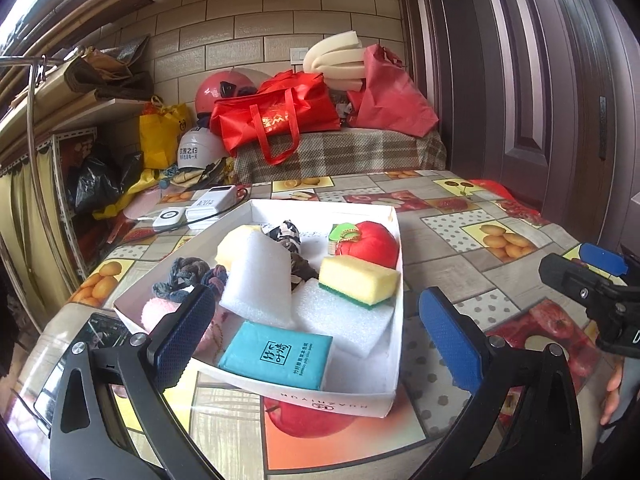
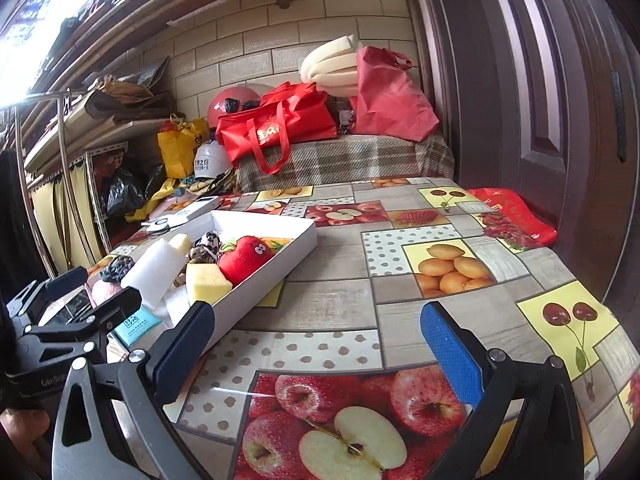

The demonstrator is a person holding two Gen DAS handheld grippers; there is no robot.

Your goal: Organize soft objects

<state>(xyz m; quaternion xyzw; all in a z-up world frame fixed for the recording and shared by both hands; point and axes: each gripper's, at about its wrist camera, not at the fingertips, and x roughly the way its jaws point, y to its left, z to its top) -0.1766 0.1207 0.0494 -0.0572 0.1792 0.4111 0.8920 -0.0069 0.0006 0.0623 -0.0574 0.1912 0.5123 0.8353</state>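
White box (image 1: 394, 240) sits on the fruit-print table (image 1: 460, 216); all positions below are relative to the box.

Contents: tissue pack (image 1: 276, 354) at the near wall; yellow sponge (image 1: 358, 278) right of centre, resting on a white foam sheet (image 1: 340, 320); red plush (image 1: 370, 242) in the far right corner; white foam block (image 1: 260, 280) at centre, leaning; dark braided ties (image 1: 184, 276) and a pink ball (image 1: 154, 314) at the left side; patterned cloth (image 1: 286, 236) toward the far wall.

Left gripper (image 1: 316, 328): released, jaws wide, holding nothing, poised over the near end of the box; its left finger overlaps the near left corner.

Right gripper (image 2: 316, 344): released, jaws wide, empty, over bare table to the right of the box.

Power bank (image 1: 210, 200) lies beyond the far left corner.
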